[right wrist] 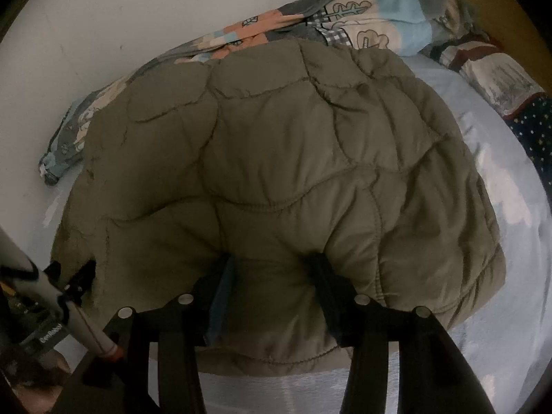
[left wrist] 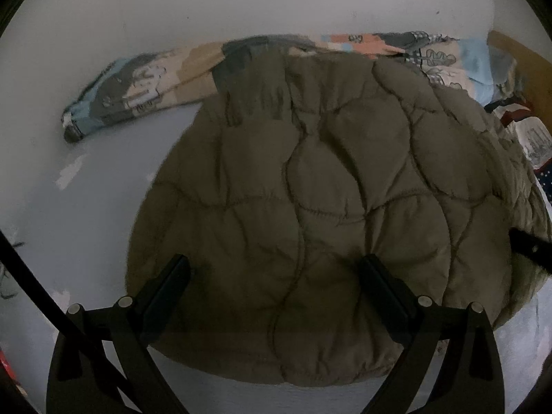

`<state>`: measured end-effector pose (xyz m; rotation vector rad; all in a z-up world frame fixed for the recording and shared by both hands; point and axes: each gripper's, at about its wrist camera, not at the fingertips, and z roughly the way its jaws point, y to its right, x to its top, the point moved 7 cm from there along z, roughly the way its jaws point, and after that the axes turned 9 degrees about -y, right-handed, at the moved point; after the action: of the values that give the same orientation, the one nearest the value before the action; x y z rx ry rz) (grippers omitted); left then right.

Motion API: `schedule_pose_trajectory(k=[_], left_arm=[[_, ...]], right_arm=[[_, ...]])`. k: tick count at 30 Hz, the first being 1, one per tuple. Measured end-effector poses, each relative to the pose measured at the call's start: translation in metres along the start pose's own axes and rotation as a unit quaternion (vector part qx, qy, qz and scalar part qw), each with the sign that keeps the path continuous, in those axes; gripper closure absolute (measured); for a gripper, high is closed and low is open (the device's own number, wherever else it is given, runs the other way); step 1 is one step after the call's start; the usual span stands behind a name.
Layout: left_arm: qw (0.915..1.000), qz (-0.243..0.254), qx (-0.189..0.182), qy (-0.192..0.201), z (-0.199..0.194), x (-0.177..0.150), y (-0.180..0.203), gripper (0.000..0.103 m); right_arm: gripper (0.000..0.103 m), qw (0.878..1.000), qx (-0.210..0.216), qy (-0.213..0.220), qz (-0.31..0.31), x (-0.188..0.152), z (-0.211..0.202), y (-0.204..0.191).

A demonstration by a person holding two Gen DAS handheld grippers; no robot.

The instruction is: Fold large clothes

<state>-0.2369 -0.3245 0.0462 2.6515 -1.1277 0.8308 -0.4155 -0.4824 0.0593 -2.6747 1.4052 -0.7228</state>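
Note:
An olive-green quilted jacket (left wrist: 310, 207) lies folded in a thick bundle on a pale bed sheet (left wrist: 69, 224). My left gripper (left wrist: 276, 265) hangs just above the jacket's near part, jaws wide apart, holding nothing. In the right wrist view the same jacket (right wrist: 276, 145) fills the frame. My right gripper (right wrist: 270, 262) has its fingers pressed into the jacket's near edge with a fold of padding bunched between them. The left gripper's tip (right wrist: 82, 272) shows at the jacket's left edge in that view.
A patterned blanket (left wrist: 155, 82) lies bunched along the wall behind the jacket, also seen in the right wrist view (right wrist: 362, 24). More patterned bedding (right wrist: 510, 82) sits at the far right. A white wall (left wrist: 241, 0) rises behind the bed.

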Motion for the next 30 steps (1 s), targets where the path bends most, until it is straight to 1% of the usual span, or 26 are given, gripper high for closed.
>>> schedule_pose_trajectory(k=[2,4,7,10,12,16,24,30], left_arm=[[0.9998,0.004,0.006,0.016,-0.008,0.002,0.003,0.004],[0.9992,0.014,0.015,0.033,-0.017,0.005,0.006,0.004],[0.9972,0.032,0.033,0.059,-0.026,0.007,0.012,0.004],[0.9951,0.051,0.045,0.072,-0.030,0.009,0.018,0.004],[0.9939,0.061,0.052,0.076,-0.031,0.010,0.021,0.004],[0.9925,0.072,0.054,0.083,-0.032,0.012,0.027,0.004],[0.9923,0.079,0.051,0.081,-0.029,0.011,0.030,0.004],[0.9928,0.082,0.048,0.073,-0.024,0.010,0.031,0.004]], right_arm=[[0.051,1.000,0.007,0.013,0.001,0.005,-0.008,0.000],[0.051,0.999,0.018,0.046,0.000,0.011,-0.024,-0.001],[0.052,0.998,0.004,0.067,-0.008,0.017,-0.033,0.000],[0.052,0.998,-0.003,0.060,0.004,0.018,-0.029,0.009],[0.051,0.999,0.004,0.048,0.020,0.018,-0.023,0.016],[0.051,0.999,0.003,0.037,0.030,0.017,-0.019,0.021],[0.051,0.999,-0.004,0.020,0.029,0.013,-0.011,0.024],[0.048,1.000,-0.003,0.009,0.029,0.009,-0.004,0.024]])
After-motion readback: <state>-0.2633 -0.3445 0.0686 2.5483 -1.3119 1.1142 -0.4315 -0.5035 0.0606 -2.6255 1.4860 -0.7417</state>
